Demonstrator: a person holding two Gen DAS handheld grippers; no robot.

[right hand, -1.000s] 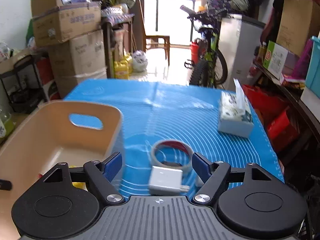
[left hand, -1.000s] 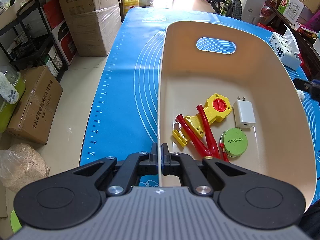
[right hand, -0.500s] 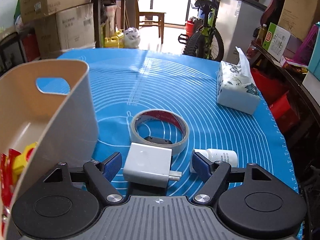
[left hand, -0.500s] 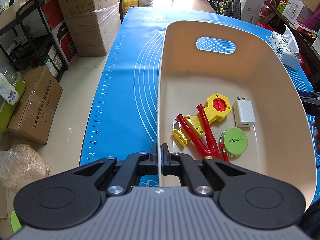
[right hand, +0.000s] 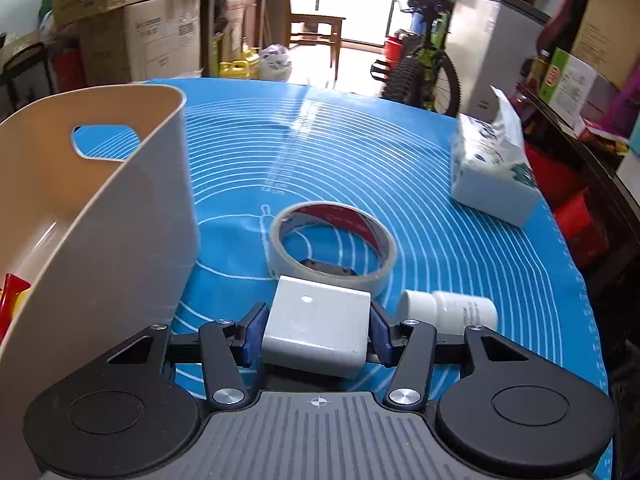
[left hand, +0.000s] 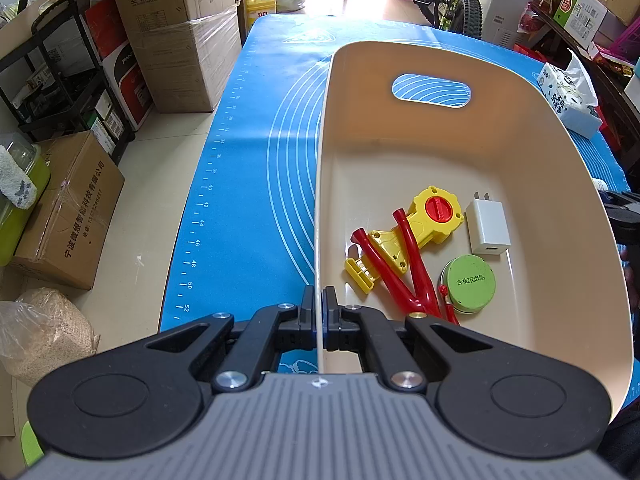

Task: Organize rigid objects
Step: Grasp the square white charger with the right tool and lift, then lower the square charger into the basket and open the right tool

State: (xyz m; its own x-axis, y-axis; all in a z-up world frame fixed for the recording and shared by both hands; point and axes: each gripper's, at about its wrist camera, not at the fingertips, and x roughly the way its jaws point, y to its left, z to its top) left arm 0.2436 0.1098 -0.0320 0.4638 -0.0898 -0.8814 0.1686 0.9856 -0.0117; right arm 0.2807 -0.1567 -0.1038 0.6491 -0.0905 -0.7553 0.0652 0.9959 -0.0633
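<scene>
A beige bin [left hand: 420, 60] stands on the blue mat. My left gripper [left hand: 319, 300] is shut on the bin's near-left rim. Inside lie a yellow and red toy [left hand: 424, 220], a white charger [left hand: 486, 228] and a green tin [left hand: 470, 283]. In the right wrist view my right gripper [right hand: 316, 330] is shut on a white adapter block [right hand: 316, 330] low over the mat, just right of the bin wall [right hand: 120, 216]. A tape roll [right hand: 332, 240] lies behind the block and a white bottle [right hand: 452, 308] lies to its right.
A tissue pack [right hand: 492, 168] sits at the mat's right side, also in the left wrist view [left hand: 568, 96]. Cardboard boxes [left hand: 176, 32] and a black rack stand left of the table. A bicycle [right hand: 424, 64] stands beyond the far edge.
My right gripper moved down and forward to the white adapter block and closed its blue fingers on it. The left gripper and the bin have not moved.
</scene>
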